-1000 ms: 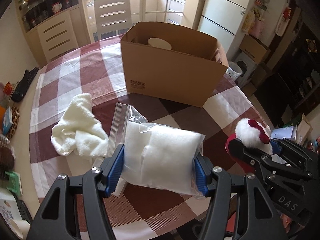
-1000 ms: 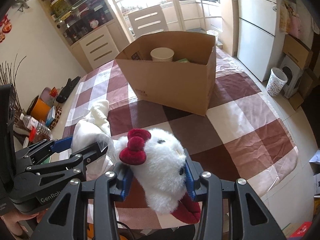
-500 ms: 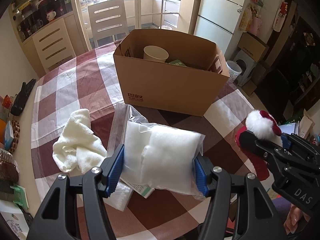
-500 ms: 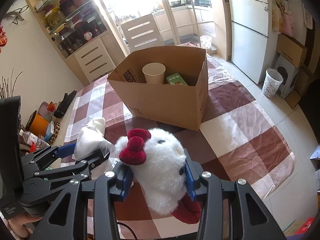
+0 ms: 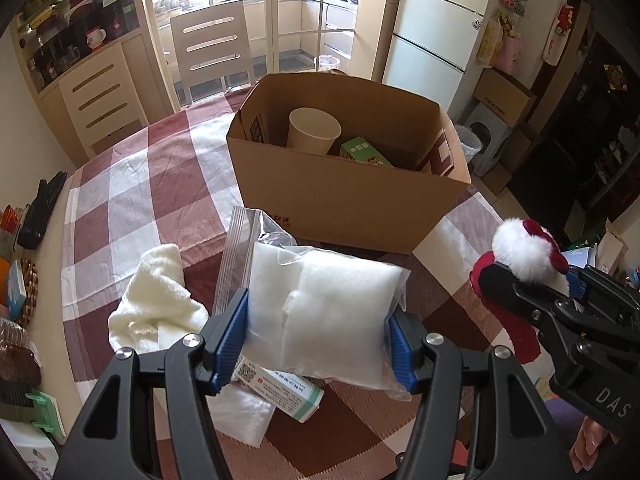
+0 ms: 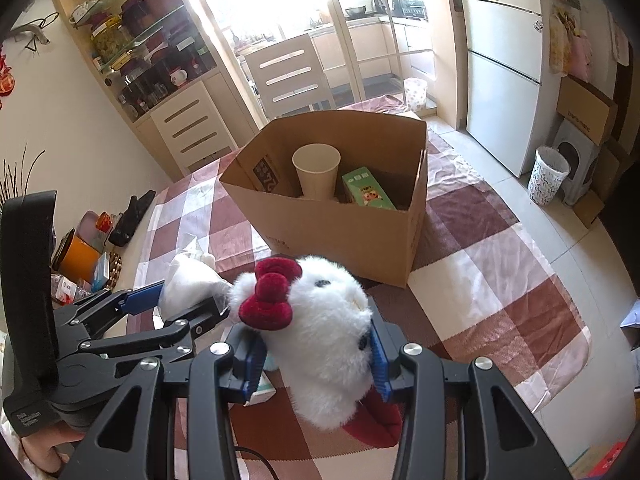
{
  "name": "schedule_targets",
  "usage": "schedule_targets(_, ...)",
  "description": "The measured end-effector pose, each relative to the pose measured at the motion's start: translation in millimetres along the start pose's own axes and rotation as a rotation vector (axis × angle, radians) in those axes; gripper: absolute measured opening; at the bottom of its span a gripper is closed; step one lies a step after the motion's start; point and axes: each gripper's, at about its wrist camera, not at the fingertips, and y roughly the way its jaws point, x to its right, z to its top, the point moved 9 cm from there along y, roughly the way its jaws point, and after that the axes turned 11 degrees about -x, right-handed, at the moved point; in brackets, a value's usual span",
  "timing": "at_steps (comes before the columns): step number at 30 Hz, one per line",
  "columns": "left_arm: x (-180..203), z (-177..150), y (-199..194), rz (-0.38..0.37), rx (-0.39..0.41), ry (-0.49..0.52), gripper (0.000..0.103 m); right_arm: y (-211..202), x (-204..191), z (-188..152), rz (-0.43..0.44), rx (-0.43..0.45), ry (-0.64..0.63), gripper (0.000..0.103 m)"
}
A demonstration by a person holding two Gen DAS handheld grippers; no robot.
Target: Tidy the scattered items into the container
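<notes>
Right, you had both tools loaded. Your left tool (image 5: 320, 330) was clamped on the zip bag of white padding (image 5: 324, 300), pads pressing its two sides, bag held clear above the bench (image 5: 120, 188). Your right tool (image 6: 316, 364) was closed on the white plush toy (image 6: 320, 332) with the red bow, squeezing its head; body and red foot hung below the jaws. The cardboard box (image 5: 352, 200) sat ahead of both, open-topped, with a paper cup (image 5: 314, 130) and a green carton (image 5: 362, 152) already inside.

Risks as I judged them:
- Bag film is slick and the fill soft; it could slip out if you tilted hard over the box wall.
- Dangling plush could snag the near box edge and drag the box.
- Both tools sat close side by side; going in together risked a clash or knocking the upright cup.
- White towel (image 5: 156, 304) and a small printed packet (image 5: 280, 390) remained on the bench under the bag, easy to forget.
</notes>
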Motion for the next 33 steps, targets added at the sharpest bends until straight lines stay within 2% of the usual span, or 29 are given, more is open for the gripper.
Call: schedule_targets(33, 6.7, 96.6, 4.1, -0.036, 0.039, 0.029, 0.063, 9.4, 9.7, 81.1, 0.019, 0.028, -0.027, 0.044)
